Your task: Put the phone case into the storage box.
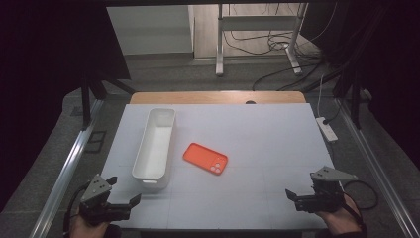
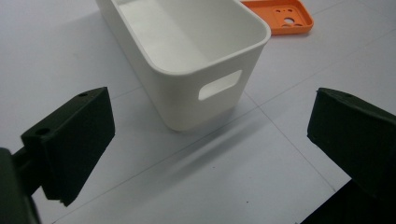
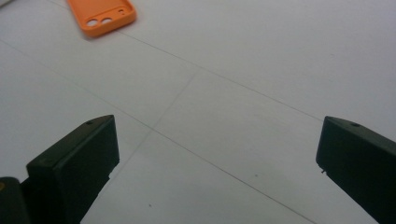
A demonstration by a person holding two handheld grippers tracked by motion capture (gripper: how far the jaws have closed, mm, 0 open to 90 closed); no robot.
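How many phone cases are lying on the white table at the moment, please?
1. A single orange phone case lies flat near the middle of the table, just right of the white bin, apart from it.

The setting was a lab-style recording bay: a white gridded table [image 1: 257, 134] flanked by black curtains [image 1: 44, 59] and metal rails [image 1: 64, 173], with a power strip [image 1: 327, 129] and loose cables [image 1: 277, 44] across the floor.
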